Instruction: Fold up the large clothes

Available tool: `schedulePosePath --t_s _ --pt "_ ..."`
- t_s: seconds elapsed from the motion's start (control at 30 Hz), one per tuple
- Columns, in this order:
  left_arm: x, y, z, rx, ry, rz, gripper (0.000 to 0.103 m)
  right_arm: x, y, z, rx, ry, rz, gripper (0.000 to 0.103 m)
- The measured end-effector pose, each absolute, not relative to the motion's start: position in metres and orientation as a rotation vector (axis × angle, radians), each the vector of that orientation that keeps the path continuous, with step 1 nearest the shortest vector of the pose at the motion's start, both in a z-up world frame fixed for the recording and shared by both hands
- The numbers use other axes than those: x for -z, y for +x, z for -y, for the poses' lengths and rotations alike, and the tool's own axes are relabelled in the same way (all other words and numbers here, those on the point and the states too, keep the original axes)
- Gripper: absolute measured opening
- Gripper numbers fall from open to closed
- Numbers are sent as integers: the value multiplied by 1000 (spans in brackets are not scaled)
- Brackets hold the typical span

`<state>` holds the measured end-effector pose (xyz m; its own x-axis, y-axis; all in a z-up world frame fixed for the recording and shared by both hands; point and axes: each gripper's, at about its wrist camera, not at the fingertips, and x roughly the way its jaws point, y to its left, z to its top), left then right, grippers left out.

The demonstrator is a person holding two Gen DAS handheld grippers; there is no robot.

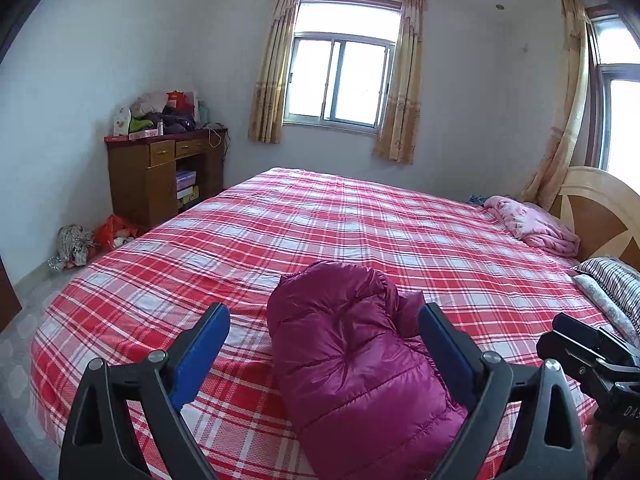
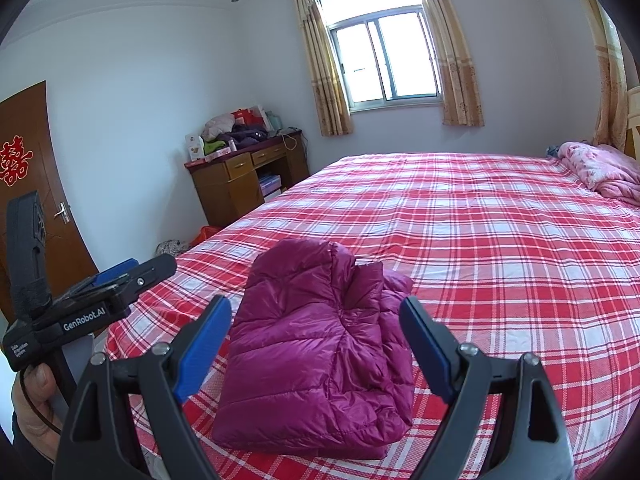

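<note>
A magenta quilted down jacket [image 1: 356, 364] lies folded into a compact bundle on the red plaid bed [image 1: 360, 224], near its front edge. It also shows in the right wrist view [image 2: 320, 348]. My left gripper [image 1: 324, 320] is open and empty, held above the bundle with its blue pads either side. My right gripper [image 2: 316, 312] is open and empty, also held over the bundle. The left gripper's body [image 2: 100, 300] shows at the left of the right wrist view. The right gripper's body [image 1: 592, 360] shows at the right edge of the left wrist view.
A pink blanket [image 1: 532, 224] lies by the wooden headboard [image 1: 600, 200]. Striped pillows [image 1: 612, 280] sit at the right. A wooden desk [image 1: 160, 176] piled with clothes stands by the far wall. Bags lie on the floor [image 1: 80, 240]. A door [image 2: 28, 184] is at left.
</note>
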<state>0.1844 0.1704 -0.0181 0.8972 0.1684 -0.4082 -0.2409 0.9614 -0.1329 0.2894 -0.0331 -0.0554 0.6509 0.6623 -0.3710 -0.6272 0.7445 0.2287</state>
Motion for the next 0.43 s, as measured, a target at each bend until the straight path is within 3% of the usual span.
schedulePosePath --t_s 0.43 --pt "21 181 -170 -172 -182 -367 97 61 293 37 -724 91 -473 88"
